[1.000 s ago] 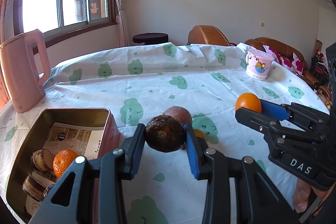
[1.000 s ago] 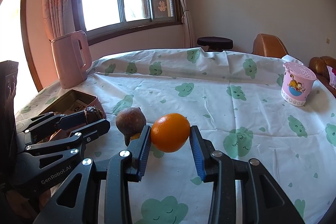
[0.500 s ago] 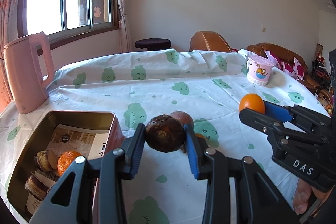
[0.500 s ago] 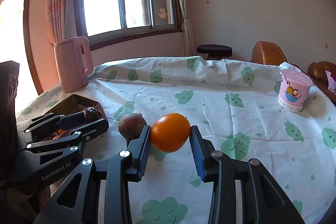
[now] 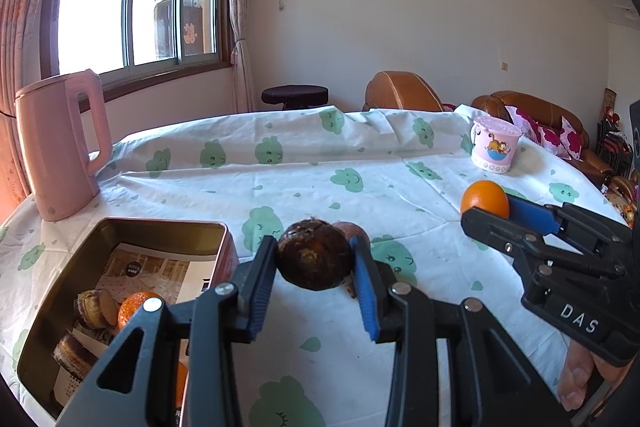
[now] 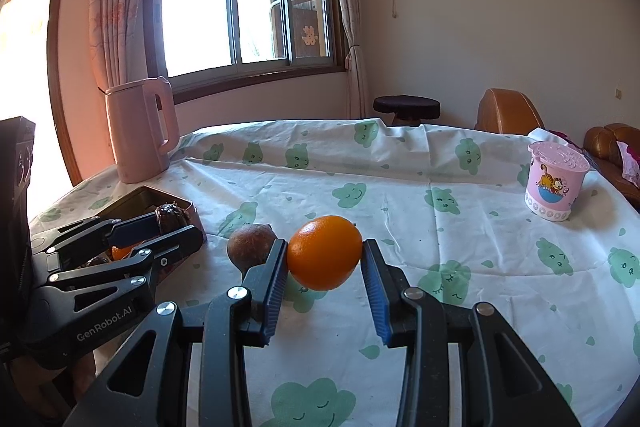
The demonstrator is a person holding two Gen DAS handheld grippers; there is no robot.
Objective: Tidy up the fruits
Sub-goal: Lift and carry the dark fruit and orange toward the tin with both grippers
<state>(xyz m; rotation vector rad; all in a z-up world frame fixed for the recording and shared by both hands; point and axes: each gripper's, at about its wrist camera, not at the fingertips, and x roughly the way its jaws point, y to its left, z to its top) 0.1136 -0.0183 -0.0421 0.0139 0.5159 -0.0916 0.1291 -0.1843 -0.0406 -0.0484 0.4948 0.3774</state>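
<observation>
Orange fruit lies long axis crosswise between right gripper fingers

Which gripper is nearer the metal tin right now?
Left. The left gripper, shut on a dark brown fruit, sits beside the tin. The right gripper, shut on the orange, is farther off.

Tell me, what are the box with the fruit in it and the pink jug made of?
The box looks like thin metal, a tin: its inside walls have a dull golden sheen and the rim is rolled, with rounded corners. The pink jug looks like smooth matte plastic, evenly coloured with a moulded handle, though a painted metal shell cannot be ruled out.
</observation>
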